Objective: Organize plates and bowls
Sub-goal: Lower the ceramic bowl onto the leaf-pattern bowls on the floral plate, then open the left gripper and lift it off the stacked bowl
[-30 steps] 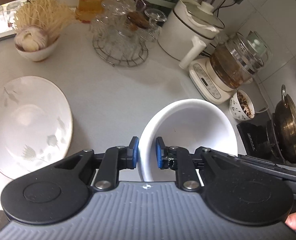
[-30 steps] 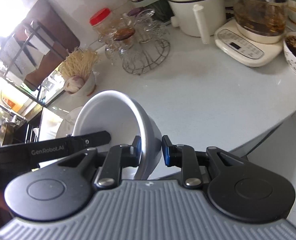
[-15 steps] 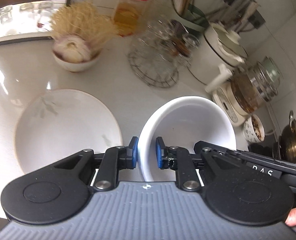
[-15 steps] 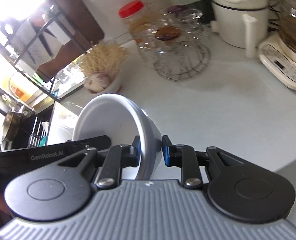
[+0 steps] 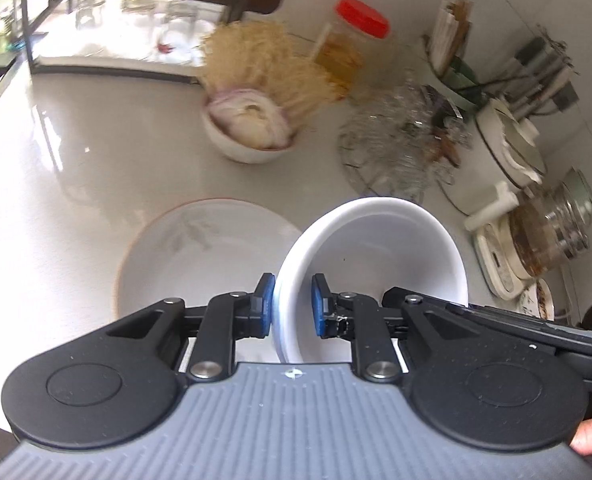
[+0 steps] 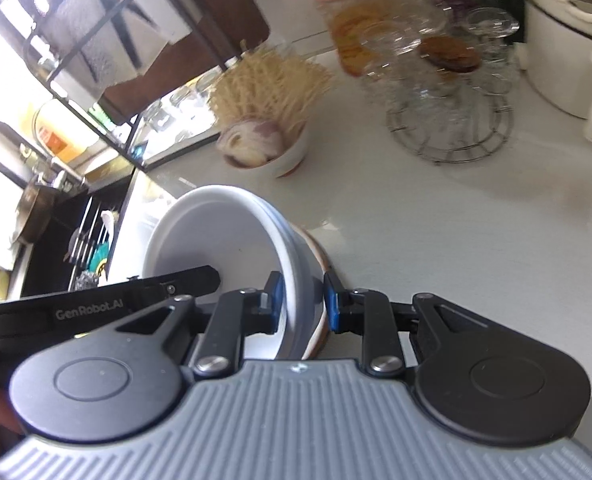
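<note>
The left tool [image 5: 292,306] is clenched on the near rim of the white bowl [image 5: 387,248], one blue pad outside the wall and one inside; the right tool [image 6: 301,300] grips the opposite side of the rim the same way. Held between the two, the bowl hangs tilted over the surface [image 5: 76,168], its mouth turned toward the left wrist camera. Just beside and partly beneath it lies the leaf-patterned plate [image 5: 200,256], flat on the surface; the right wrist view shows a brown-edged rim [image 6: 319,264] under the bowl, probably that same plate, though blur leaves it uncertain. By my judgement the task is midway: the bowl is lifted and near the plate but not yet set down, and releasing both tools remains. Farther out stand a small bowl with onion and noodles [image 5: 252,128] and a red-lidded jar [image 5: 351,52].
</note>
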The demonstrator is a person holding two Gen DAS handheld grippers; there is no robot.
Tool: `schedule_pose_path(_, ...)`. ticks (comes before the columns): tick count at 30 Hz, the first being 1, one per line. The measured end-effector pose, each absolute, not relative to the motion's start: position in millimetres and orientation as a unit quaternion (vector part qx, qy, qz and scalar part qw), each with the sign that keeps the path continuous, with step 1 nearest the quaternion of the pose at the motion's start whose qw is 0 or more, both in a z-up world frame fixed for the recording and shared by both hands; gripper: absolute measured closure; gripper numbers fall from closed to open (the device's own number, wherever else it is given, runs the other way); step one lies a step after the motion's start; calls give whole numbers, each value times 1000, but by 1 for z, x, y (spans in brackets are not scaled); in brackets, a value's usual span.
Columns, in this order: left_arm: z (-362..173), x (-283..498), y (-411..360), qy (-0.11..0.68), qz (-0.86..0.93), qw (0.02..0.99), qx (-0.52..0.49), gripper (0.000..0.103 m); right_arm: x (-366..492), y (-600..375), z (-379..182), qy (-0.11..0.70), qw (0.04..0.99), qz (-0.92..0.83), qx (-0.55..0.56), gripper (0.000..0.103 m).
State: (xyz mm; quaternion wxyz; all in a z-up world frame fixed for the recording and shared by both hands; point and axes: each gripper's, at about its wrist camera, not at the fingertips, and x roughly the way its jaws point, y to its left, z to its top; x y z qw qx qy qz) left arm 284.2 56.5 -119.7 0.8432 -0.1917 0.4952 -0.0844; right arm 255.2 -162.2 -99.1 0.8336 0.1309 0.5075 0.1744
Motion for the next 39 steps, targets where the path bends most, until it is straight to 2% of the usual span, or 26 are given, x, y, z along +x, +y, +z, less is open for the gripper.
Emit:
schedule_pose_path(18, -171, 314, 97, 547, -62, 814, -188, 81, 290, -106, -146, 568, 800, 164, 96, 78)
schedule_pose_path(37, -191, 325, 94, 562, -87, 806, -168, 81, 301, -104, -163, 593, 788, 136, 96, 77)
schedule_pose_path(39, -192, 325, 95, 562, -87, 805, -169, 77, 302, -102, -162, 593, 789, 133, 97, 77)
